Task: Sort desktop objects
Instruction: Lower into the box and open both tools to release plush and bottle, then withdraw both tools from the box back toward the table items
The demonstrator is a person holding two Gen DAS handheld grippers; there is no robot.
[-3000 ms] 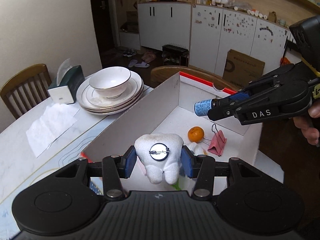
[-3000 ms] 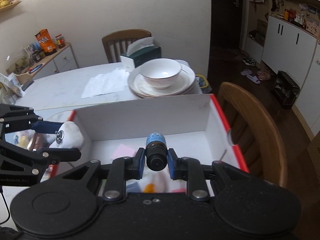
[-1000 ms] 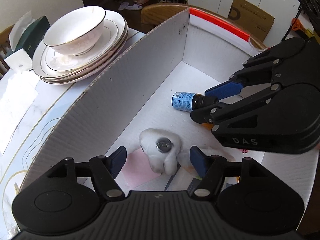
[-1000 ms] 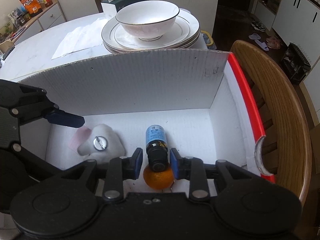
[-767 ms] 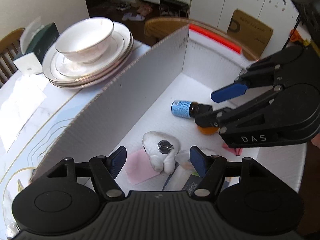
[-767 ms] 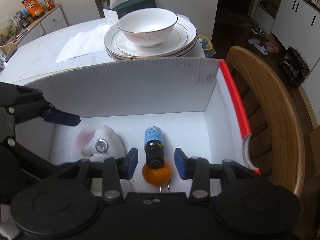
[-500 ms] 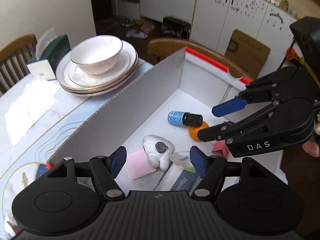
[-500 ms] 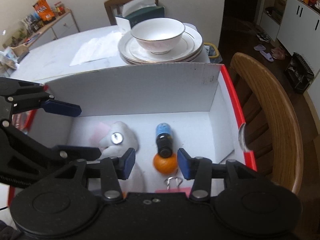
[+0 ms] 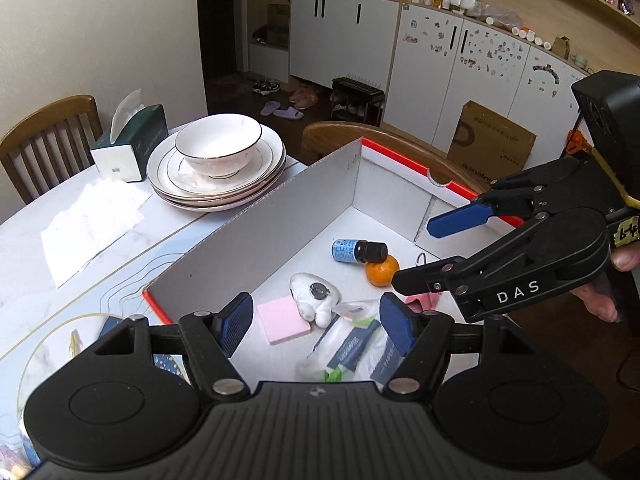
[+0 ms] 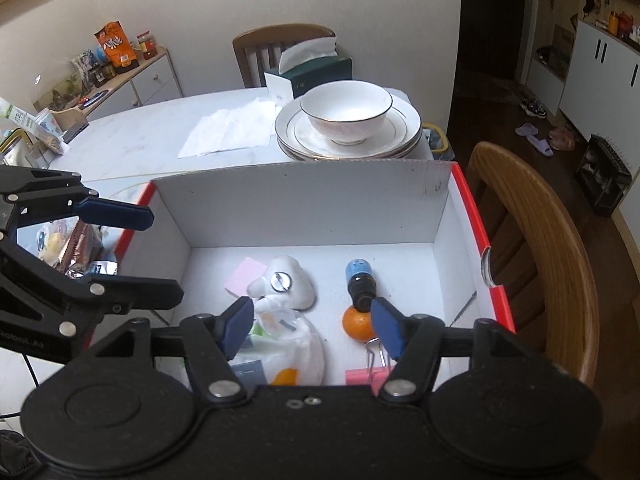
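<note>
A white cardboard box with a red rim (image 9: 304, 196) (image 10: 304, 196) stands on the table. In it lie a white tooth-shaped plush (image 9: 316, 296) (image 10: 286, 282), a small dark bottle with a blue label (image 9: 358, 250) (image 10: 360, 282), an orange (image 9: 382, 271) (image 10: 358, 324), a pink sticky pad (image 9: 282, 318) (image 10: 244, 274), a pink binder clip (image 10: 366, 374) and wet-wipe packs (image 9: 352, 350). My left gripper (image 9: 316, 322) is open and empty above the box. My right gripper (image 10: 312, 326) (image 9: 420, 254) is open and empty above the box.
Stacked white plates with a bowl (image 9: 218, 162) (image 10: 348, 118), a green tissue box (image 9: 130, 142) and paper napkins (image 9: 90, 224) lie beyond the box. A wooden chair (image 10: 536, 248) stands against the box's far side. Snack packets (image 10: 72, 246) lie beside the box.
Both grippers let go of the plush and the bottle, which now lie in the box. Both have since risen and pulled back, open.
</note>
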